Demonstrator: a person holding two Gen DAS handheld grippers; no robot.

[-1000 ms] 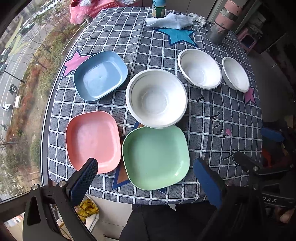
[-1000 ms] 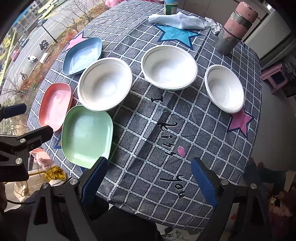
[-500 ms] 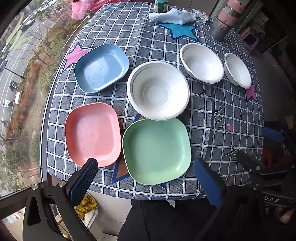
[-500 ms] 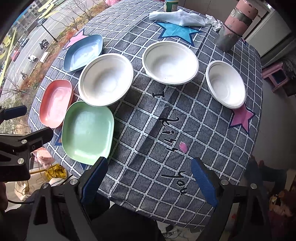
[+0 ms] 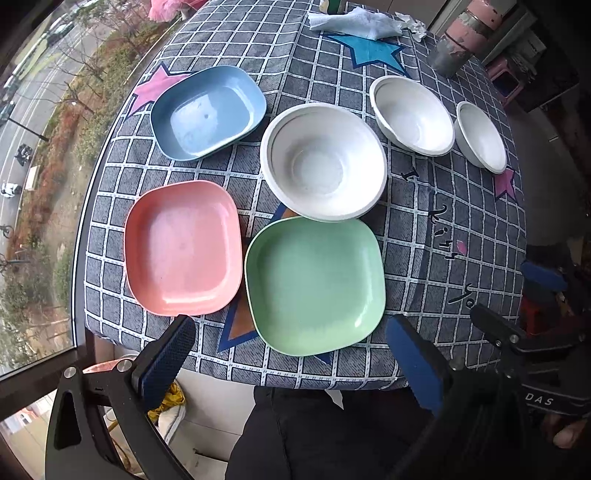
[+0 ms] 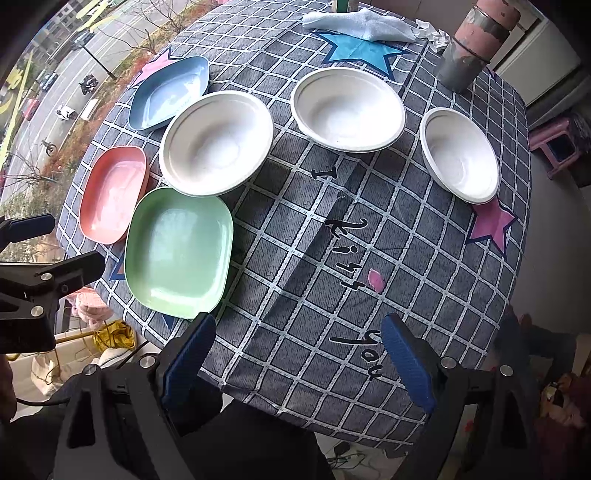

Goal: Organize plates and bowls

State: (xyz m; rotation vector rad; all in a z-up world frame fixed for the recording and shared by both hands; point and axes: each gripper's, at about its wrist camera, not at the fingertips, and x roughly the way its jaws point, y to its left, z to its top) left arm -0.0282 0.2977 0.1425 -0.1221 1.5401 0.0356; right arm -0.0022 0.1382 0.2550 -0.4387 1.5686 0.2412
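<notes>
Both grippers are held off the near edge of the table, nothing gripped. The left gripper [image 5: 291, 354] is seen with jaws spread wide, the near rim of the green plate [image 5: 314, 284] lying between the blue pads in the left wrist view, no contact visible. The right gripper [image 6: 299, 354] is likewise spread wide, empty, above bare checked tablecloth [image 6: 406, 236] near the printed lettering. Nearest the edge, the green plate is set just right of the pink plate [image 5: 183, 247], the two almost touching. Just behind the green plate the large white bowl [image 5: 323, 160] is placed, its rim overlapping or touching the plate's far edge. The blue plate [image 5: 207, 112] is found behind the pink one, left of the large bowl, partly over a pink star print. Farther right, a medium white bowl [image 5: 412, 114] and a small white bowl [image 5: 480, 136] are set side by side, close together. At the far edge a crumpled white cloth [image 6: 358, 24] and a grey-and-pink cylinder container [image 6: 472, 40] are seen. All dishes are upright and unstacked.
</notes>
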